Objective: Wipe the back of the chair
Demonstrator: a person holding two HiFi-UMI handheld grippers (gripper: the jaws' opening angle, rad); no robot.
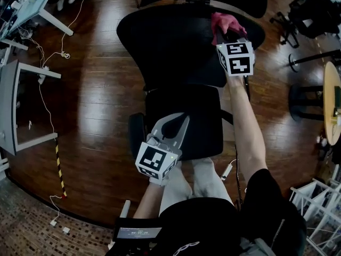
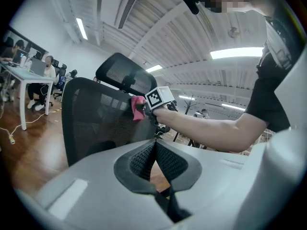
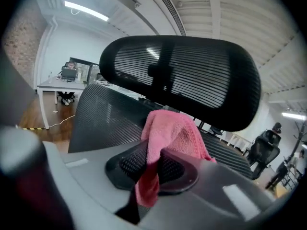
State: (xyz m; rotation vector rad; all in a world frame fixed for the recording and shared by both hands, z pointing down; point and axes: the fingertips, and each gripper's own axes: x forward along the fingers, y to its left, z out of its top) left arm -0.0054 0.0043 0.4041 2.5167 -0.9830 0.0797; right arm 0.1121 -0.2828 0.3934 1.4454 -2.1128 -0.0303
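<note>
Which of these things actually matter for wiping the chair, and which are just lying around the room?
In the job: pink cloth, right gripper shut on it, mesh chair back, left gripper (shut, empty).
Just around: desk, floor cable, striped floor tape, round wooden table.

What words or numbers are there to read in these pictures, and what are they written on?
No text here can be read.
The cube on the left gripper: only black and white squares, no letters.
The cube on the right gripper: the same.
The pink cloth: no label shows.
The dark device at the bottom of the head view: a pale line of print, too small to read.
</note>
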